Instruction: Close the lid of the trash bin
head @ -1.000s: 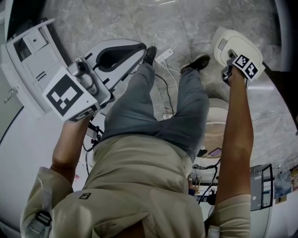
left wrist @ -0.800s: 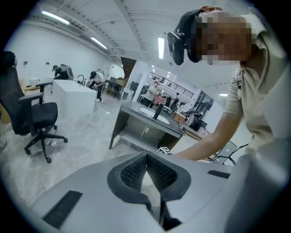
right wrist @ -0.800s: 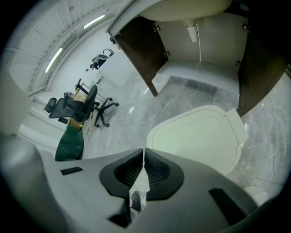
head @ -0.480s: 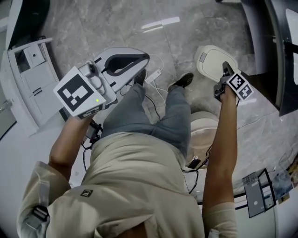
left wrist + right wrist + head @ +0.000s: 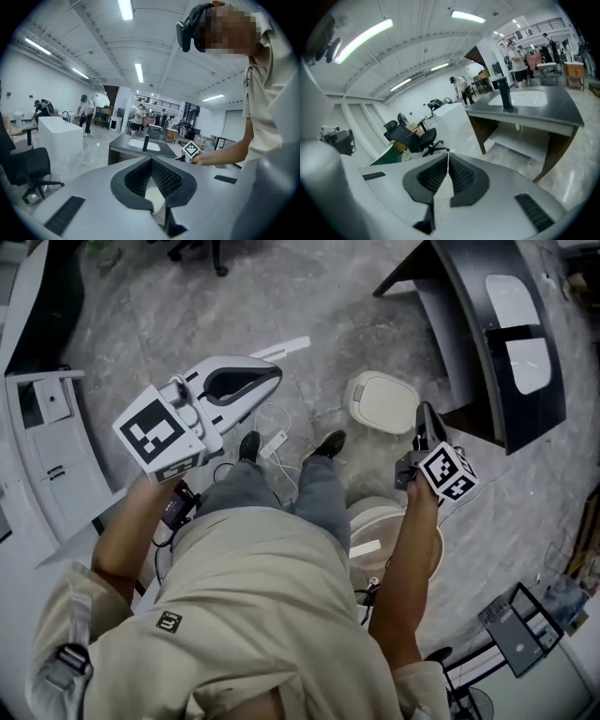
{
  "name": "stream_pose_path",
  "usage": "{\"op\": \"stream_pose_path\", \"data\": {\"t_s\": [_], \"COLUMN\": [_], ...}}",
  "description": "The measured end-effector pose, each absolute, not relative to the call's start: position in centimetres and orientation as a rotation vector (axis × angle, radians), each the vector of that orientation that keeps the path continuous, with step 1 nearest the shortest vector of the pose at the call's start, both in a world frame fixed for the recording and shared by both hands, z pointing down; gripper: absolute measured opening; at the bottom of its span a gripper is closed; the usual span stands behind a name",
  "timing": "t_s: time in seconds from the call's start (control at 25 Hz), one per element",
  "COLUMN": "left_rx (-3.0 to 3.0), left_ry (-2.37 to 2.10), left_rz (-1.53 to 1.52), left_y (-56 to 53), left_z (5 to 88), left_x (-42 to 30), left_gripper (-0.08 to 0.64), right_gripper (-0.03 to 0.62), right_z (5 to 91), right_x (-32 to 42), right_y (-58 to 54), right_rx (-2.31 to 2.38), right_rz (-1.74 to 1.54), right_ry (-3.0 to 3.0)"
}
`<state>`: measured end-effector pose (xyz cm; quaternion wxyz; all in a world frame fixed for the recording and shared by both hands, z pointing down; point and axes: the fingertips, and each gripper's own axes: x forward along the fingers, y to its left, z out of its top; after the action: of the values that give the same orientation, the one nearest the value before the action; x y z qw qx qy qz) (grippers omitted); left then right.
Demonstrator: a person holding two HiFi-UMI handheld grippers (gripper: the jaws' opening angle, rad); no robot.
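Tongs on the left gripper [image 5: 151, 159] and right gripper [image 5: 448, 154] are both pinched together on nothing, well above the cream, rounded-square plastic trash bin [image 5: 382, 401] on the grey marble floor [image 5: 187, 324]; its lid looks flat down, so closing seems finished and only a check remains.

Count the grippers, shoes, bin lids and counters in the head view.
Grippers: 2, left gripper and right gripper
Shoes: 2
Lid: 1
Counter: 1
Total: 6
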<state>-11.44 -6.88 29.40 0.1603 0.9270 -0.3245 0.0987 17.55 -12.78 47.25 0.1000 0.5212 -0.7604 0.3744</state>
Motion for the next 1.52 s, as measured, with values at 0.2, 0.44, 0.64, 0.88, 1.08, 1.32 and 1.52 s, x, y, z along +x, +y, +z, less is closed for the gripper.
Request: {"op": "stream_pose_path", "data": {"t_s": [0.2,0.44,0.64,0.88,1.08,1.32,1.52], "left_rx": [2.720,2.847,2.920,3.031,3.116,3.175,3.169], "left_ry": [-0.915,-0.865,-0.834,-0.822,-0.811,-0.788,-0.769], "left_rz": [0.234,0.161,0.115,0.112,0.169,0.235,0.240], "left_y": [-6.0,-6.8,-6.6,-5.8,-5.2,-3.9,-3.5], "left_z": [25.2,20.1,16.6,13.1,12.3,11.7,13.0], "left_x": [-11.4,-10.4,-10.0,-10.3,-10.2,-10.5,-10.4], "left_gripper": [0.014,0.014,0.014,0.014,0.014,0.014,0.014], "right_gripper": [0.026,0.026,0.026,0.025,0.025,0.023,0.023], "right_z": [36.9,25.6,19.1,13.4,10.7,8.5,9.0], "right_x": [17.3,18.1,18.1,17.6,17.1,16.9,17.2], "right_y": [-9.6,-6.6,-3.5,-0.3,1.2,3.3,4.0], "right_rx": [1.578,1.671,1.727,1.808,1.836,1.862,1.865], "right_rz": [0.844,0.513,0.328,0.172,0.043,-0.087,-0.093], "right_ry": [-2.374,-2.442,-2.456,-2.456,-2.419,-2.328,-2.313]}}
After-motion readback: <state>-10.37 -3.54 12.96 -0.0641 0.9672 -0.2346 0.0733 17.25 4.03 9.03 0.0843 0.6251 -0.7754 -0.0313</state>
